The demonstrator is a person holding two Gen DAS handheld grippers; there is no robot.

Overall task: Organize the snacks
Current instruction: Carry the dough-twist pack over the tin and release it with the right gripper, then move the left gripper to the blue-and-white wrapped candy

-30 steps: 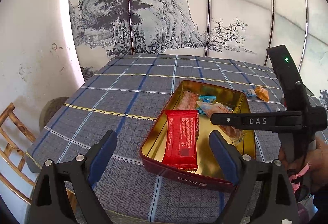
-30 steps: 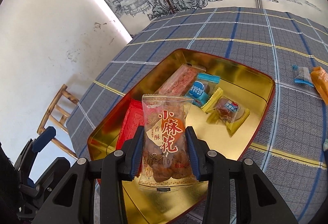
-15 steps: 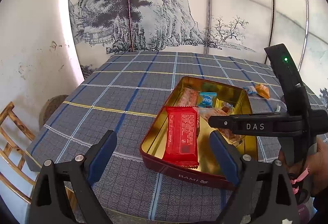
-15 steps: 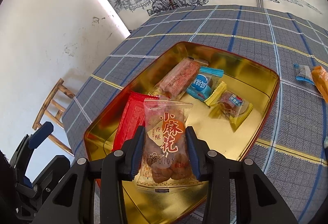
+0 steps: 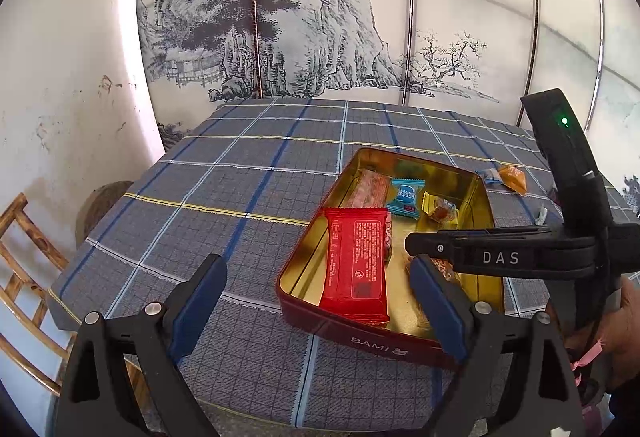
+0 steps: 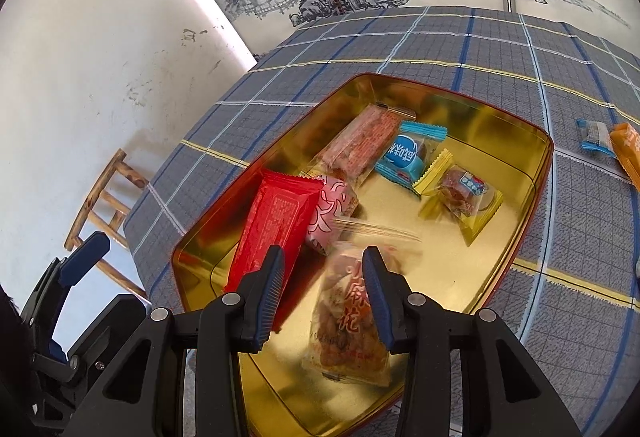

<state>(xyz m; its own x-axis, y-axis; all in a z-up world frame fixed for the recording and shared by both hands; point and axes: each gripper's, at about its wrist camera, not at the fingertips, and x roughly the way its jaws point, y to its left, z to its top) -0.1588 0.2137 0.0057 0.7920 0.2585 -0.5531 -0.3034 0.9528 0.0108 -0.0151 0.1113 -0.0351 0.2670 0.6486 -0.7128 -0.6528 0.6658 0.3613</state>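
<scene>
Right wrist view is showing the right gripper (image 6: 324,293) hanging over the near end of the gold tin (image 6: 536,141), its jaws having just been opening, so the clear packet of fried twists (image 6: 348,321) is lying blurred between the pads and appears to be dropping free rather than being squeezed. The packet is sitting low in the tin, just beside the red wrapper (image 6: 276,225) and the pink packet (image 6: 332,211), with the long pink bar (image 6: 360,145), the blue sweet (image 6: 408,153) and the yellow sweet (image 6: 464,193) lying farther in. The main risk, as I judge it, is the packet catching on the right-hand pad while the jaws are parting, so a lift of the hand could be dragging it back out or tipping it over the near rim. It may also be landing half on the red wrapper and sliding. The left gripper (image 5: 320,301) is waiting wide open and empty in front of the tin; any push forward could be nudging the tin across the checked cloth (image 5: 224,173). Two sweets (image 6: 612,141) are lying on the cloth well apart from the tin, not yet gathered.
</scene>
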